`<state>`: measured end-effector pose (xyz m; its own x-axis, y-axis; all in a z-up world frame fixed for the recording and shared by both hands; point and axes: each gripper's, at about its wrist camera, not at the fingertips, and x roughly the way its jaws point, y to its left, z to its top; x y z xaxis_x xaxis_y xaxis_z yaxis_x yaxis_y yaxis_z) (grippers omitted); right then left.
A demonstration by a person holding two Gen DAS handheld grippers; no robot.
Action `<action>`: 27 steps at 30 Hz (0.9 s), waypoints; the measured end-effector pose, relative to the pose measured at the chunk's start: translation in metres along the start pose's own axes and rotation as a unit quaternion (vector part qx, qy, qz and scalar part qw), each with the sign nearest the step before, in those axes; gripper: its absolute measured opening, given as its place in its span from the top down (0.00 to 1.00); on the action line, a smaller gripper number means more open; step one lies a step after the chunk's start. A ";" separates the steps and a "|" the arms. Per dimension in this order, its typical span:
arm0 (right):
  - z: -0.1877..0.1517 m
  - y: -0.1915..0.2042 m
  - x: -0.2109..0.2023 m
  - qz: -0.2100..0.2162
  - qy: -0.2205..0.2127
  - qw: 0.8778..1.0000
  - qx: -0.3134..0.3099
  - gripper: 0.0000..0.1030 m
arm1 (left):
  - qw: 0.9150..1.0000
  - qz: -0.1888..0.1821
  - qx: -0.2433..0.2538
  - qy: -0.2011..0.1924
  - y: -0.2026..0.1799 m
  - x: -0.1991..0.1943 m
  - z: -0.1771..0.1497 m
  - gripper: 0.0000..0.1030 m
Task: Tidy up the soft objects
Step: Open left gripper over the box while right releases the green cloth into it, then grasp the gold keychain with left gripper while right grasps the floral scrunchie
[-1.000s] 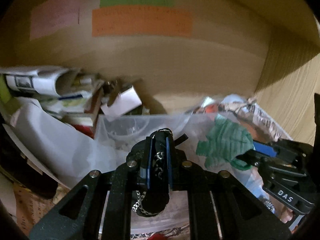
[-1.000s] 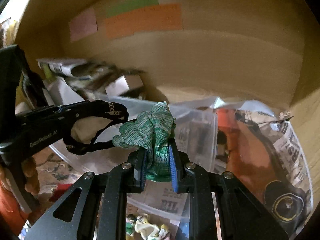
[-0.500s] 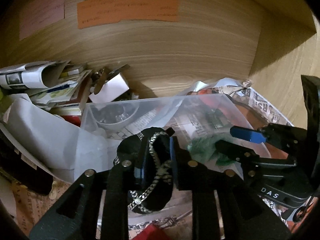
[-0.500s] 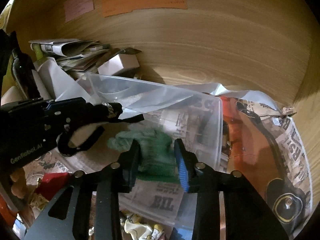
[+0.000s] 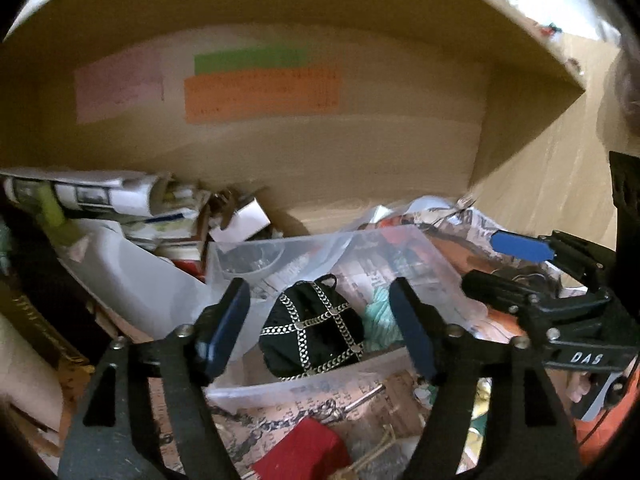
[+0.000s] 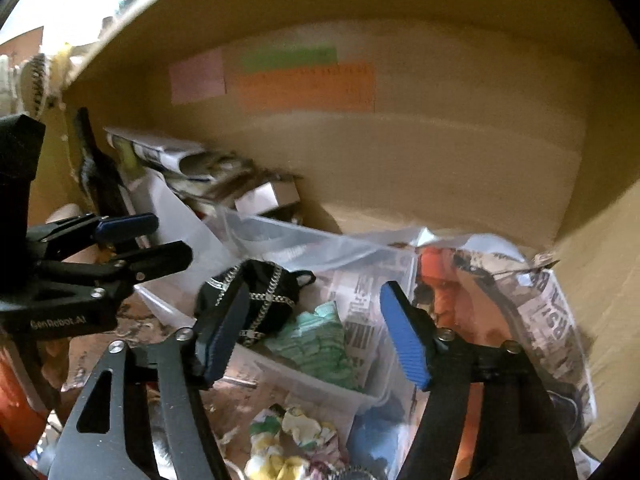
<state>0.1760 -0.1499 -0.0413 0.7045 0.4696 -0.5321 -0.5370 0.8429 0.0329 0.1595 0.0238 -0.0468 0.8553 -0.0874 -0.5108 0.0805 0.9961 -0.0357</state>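
Observation:
A black pouch with silver chains (image 5: 312,330) lies in a clear plastic bin (image 5: 256,250), with a green knitted cloth (image 5: 378,320) beside it on its right. In the right wrist view the pouch (image 6: 256,294) and cloth (image 6: 320,344) lie side by side in the bin (image 6: 372,396). My left gripper (image 5: 320,328) is open and empty just in front of the pouch. My right gripper (image 6: 308,336) is open and empty above the cloth. Each gripper shows in the other's view, the right one (image 5: 508,260) and the left one (image 6: 144,240).
The bin stands in a wooden cubby with coloured paper notes (image 5: 260,88) on the back wall. Rolled newspapers and boxes (image 5: 120,200) pile at the left. Newspaper and an orange item (image 6: 480,300) lie at the right. A red object (image 5: 300,452) and crumpled cloth (image 6: 292,444) lie in front.
Both grippers opened and pulled back. The left let go of the black pouch and the right let go of the green cloth; both now lie in the bin.

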 end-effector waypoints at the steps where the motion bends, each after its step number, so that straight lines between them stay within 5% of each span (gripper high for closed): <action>1: -0.001 0.001 -0.007 0.000 -0.006 1.000 -0.003 0.35 | 1.000 0.000 0.002 -0.003 0.001 -0.005 -0.001 0.25; 10: -0.027 0.005 -0.029 0.001 -0.008 1.000 -0.001 0.27 | 1.000 0.004 -0.004 0.013 0.017 -0.024 -0.032 0.15; 27: -0.075 0.003 0.020 0.039 0.127 0.991 0.006 0.27 | 0.982 -0.013 -0.015 0.187 0.047 0.037 -0.119 0.15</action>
<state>0.1539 -0.1579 -0.1150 0.5210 0.4529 -0.7235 -0.5788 0.8105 0.0906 0.1338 0.0682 -0.1690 0.6042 -0.1085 -0.7894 0.0792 0.9940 -0.0760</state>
